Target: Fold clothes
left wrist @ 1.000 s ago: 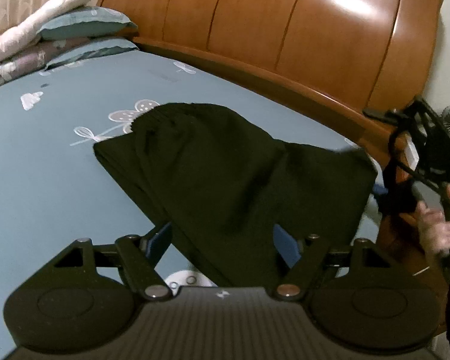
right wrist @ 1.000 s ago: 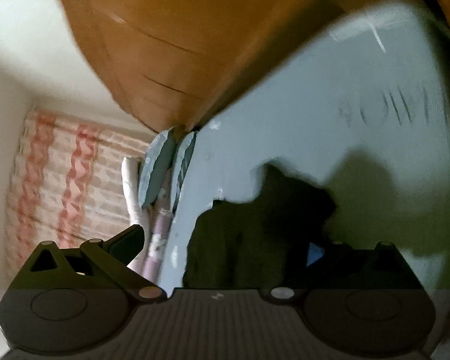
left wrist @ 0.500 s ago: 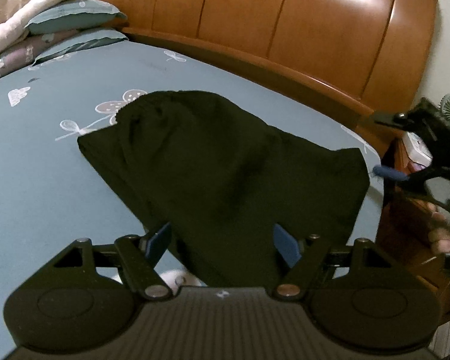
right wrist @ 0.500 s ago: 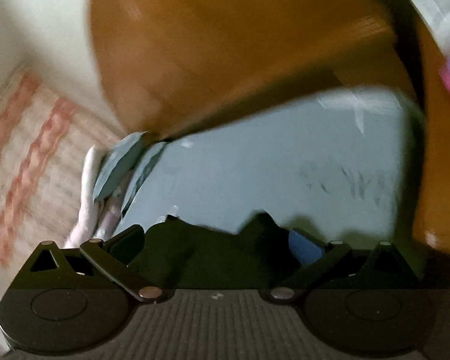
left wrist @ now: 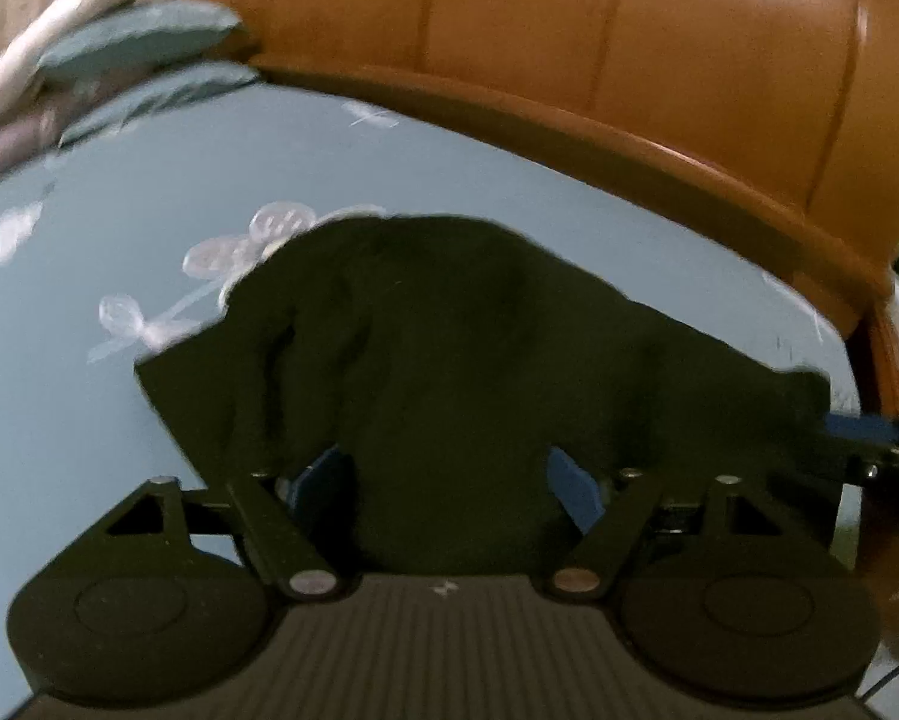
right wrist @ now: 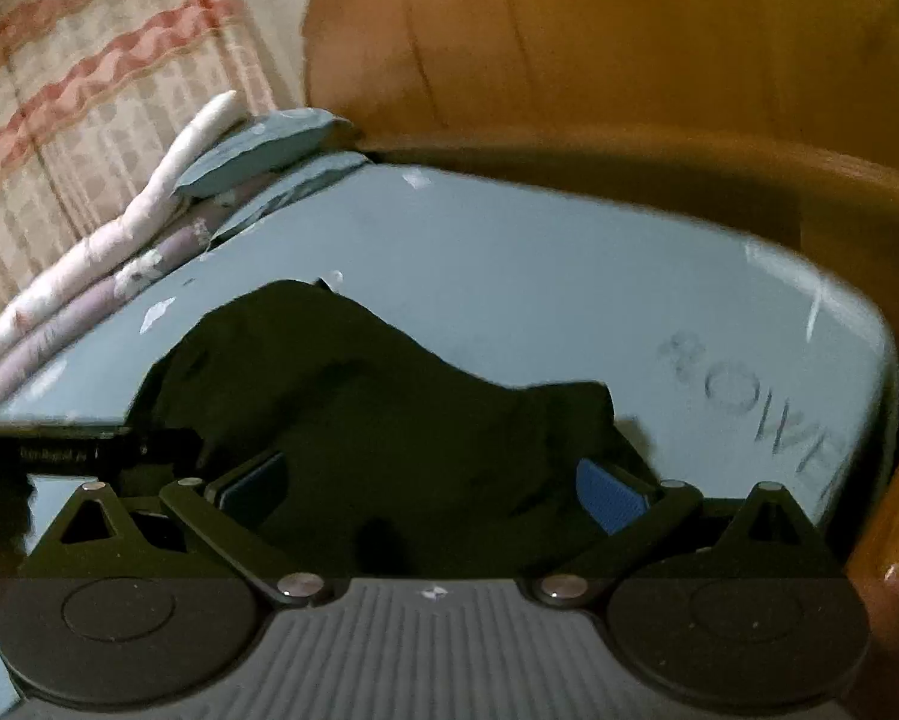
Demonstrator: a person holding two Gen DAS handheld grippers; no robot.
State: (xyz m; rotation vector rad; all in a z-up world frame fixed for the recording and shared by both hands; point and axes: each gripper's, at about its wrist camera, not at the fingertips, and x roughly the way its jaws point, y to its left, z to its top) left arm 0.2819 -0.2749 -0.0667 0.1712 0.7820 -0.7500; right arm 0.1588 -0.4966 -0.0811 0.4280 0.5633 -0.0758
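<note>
At far left, pillows (left wrist: 137, 48) are stacked against the headboard (left wrist: 629, 60). The dark garment (left wrist: 449, 360) lies bunched on the blue sheet (left wrist: 119, 210), mid-bed toward the near right corner, humped rather than flat.

The left gripper (left wrist: 446, 483) has its jaws spread wide, with the garment's near edge running between the blue pads (left wrist: 572, 489); whether they pinch cloth I cannot tell.

Further right, the right gripper (right wrist: 434, 486) is likewise wide open over the garment's near right end, cloth between its pads (right wrist: 608, 495), with no clear pinch.

Risks: closing on a bunch could catch several layers or the sheet, so a fold would drag crooked. The right end sits near the bed's corner, and a loose pull could slide it off.
</note>
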